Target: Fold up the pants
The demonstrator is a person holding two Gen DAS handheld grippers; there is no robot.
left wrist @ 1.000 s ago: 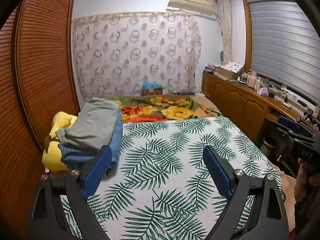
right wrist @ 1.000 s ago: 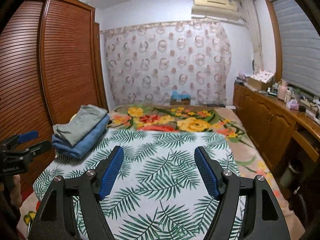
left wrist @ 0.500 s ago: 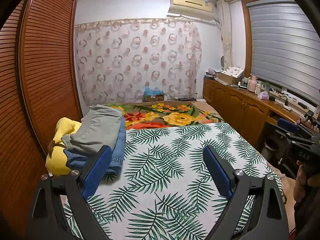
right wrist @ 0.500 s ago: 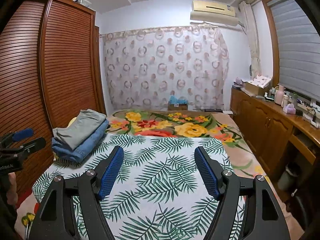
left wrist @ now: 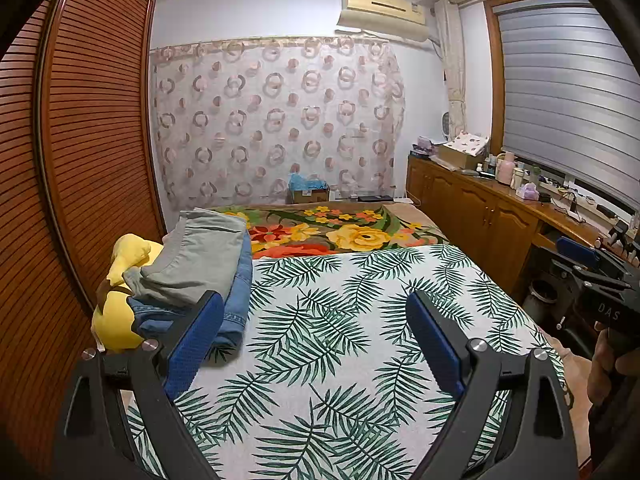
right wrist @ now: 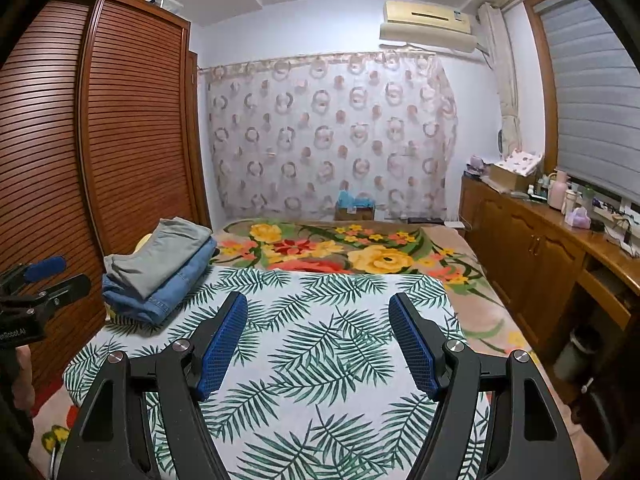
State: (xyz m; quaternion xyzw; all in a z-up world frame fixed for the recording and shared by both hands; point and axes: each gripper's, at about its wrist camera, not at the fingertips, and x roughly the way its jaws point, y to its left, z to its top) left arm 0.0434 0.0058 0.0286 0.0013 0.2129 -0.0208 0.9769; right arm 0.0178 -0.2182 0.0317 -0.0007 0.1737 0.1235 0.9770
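Comparing this moment with the second before, little change is found beyond the views tipping slightly upward: the left gripper and right gripper are held spread and empty over the leaf-print sheet. Grey pants are stacked folded on jeans at the bed's left edge, beside a yellow toy. Folding is judged finished, or no fresh pair has been fetched.

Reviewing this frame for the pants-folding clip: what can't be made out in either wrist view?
- Yellow object: left wrist view, mostly hidden behind the folded pants; right wrist view shows a sliver.
- Items on the wooden counter: too small to identify.
- How many garments lie under the grey pair: only the jeans edge shows.
- Bed's near edge: hidden by the open left gripper and right gripper.
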